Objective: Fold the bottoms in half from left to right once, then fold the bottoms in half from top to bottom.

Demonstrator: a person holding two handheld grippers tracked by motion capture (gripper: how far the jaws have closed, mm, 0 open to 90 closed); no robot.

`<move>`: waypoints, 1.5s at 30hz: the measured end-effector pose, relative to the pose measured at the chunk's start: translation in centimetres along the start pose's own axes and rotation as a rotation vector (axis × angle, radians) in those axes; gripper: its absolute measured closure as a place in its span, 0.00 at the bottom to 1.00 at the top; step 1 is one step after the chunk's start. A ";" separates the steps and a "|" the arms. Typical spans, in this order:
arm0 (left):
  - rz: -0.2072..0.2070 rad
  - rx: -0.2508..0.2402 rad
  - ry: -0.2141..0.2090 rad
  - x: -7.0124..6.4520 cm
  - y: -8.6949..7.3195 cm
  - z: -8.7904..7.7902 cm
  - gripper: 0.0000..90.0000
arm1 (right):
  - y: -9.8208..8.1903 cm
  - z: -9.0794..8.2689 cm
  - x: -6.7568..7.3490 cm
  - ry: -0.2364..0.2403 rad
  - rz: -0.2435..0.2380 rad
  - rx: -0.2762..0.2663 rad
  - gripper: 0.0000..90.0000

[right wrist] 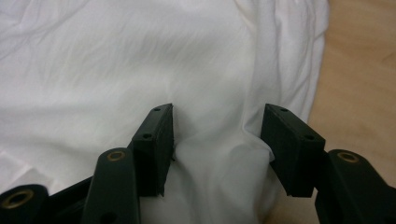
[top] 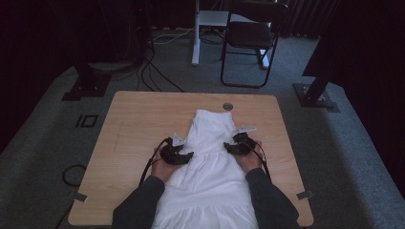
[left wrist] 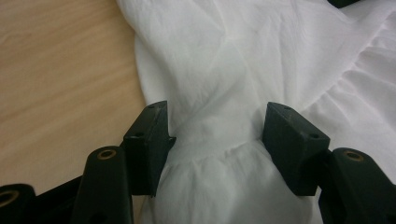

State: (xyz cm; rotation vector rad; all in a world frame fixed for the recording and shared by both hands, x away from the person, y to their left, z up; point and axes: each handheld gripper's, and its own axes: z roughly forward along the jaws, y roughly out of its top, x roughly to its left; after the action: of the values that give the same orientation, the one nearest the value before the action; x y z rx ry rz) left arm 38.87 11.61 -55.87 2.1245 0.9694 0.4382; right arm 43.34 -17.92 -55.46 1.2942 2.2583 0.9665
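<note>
A white gathered garment (top: pixel 210 162) lies flat on the wooden table (top: pixel 133 124), its narrow end pointing away from me. My left gripper (top: pixel 185 156) rests on the garment's left edge at the gathered seam. In the left gripper view its jaws (left wrist: pixel 217 109) stand apart, with a hump of white cloth (left wrist: pixel 219 177) between them. My right gripper (top: pixel 228 147) sits on the garment's right edge at the same height. In the right gripper view its jaws (right wrist: pixel 217 108) are also apart over a soft fold of cloth (right wrist: pixel 215 177), with bare wood (right wrist: pixel 359 70) just beyond.
A round grommet (top: pixel 228 106) is set in the table near the far edge. Beyond the table stand a black folding chair (top: pixel 250 36), a white desk leg (top: pixel 195 33), floor cables (top: pixel 153 71) and two black stand bases (top: pixel 86 88) (top: pixel 315 93).
</note>
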 end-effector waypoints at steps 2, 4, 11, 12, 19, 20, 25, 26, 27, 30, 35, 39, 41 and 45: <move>0.000 -0.001 -0.005 -0.3 -0.6 -0.7 0.46 | -0.6 -0.6 0.7 0.006 -0.010 0.003 0.49; 0.011 0.003 -0.007 -0.7 -1.3 -1.4 0.46 | -1.5 -1.3 1.6 0.007 -0.017 -0.008 0.49; 0.020 0.000 -0.018 -2.8 -3.9 -4.0 0.46 | -4.3 -3.6 4.1 0.044 -0.052 -0.021 0.49; 0.025 0.001 -0.019 -3.1 -4.2 -4.3 0.46 | -4.5 -3.8 4.3 0.051 -0.058 -0.016 0.49; 0.027 0.005 -0.020 -4.3 -5.0 -5.3 0.46 | -4.7 -4.0 4.6 0.059 -0.065 -0.012 0.48; 0.021 0.018 -0.026 -4.3 -4.9 -5.3 0.46 | -4.7 -4.0 4.6 0.060 -0.066 -0.012 0.48; 0.007 -0.019 0.004 -3.1 -2.1 -6.8 0.42 | -4.7 -4.0 4.6 0.060 -0.067 -0.013 0.48; 0.004 -0.039 0.012 -2.8 -1.2 -7.1 0.41 | -4.7 -4.0 4.6 0.060 -0.066 -0.013 0.49; 0.004 -0.054 0.018 -2.5 -0.2 -7.4 0.39 | -4.7 -4.0 4.6 0.060 -0.066 -0.013 0.49; 0.005 -0.085 0.029 -1.4 2.7 -6.9 0.36 | -4.7 -4.0 4.6 0.060 -0.067 -0.015 0.49; -0.029 -0.045 0.015 -0.1 5.6 -2.5 0.34 | -4.8 -4.0 4.6 0.058 -0.069 -0.020 0.49; -0.021 0.029 0.067 -0.3 4.9 1.8 0.26 | -4.8 -4.0 4.6 0.059 -0.071 -0.026 0.49; -0.023 0.056 0.084 -0.3 4.3 3.1 0.23 | -4.9 -4.0 4.6 0.058 -0.069 -0.027 0.49; -0.035 0.034 0.062 0.1 3.4 3.6 0.29 | -4.9 -4.0 4.6 0.059 -0.069 -0.027 0.49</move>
State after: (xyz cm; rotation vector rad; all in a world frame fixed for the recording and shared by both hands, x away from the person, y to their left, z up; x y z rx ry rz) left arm 42.74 8.45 -55.71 2.1320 1.0544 0.4764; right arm 35.58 -17.18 -56.03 1.1825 2.3097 1.0198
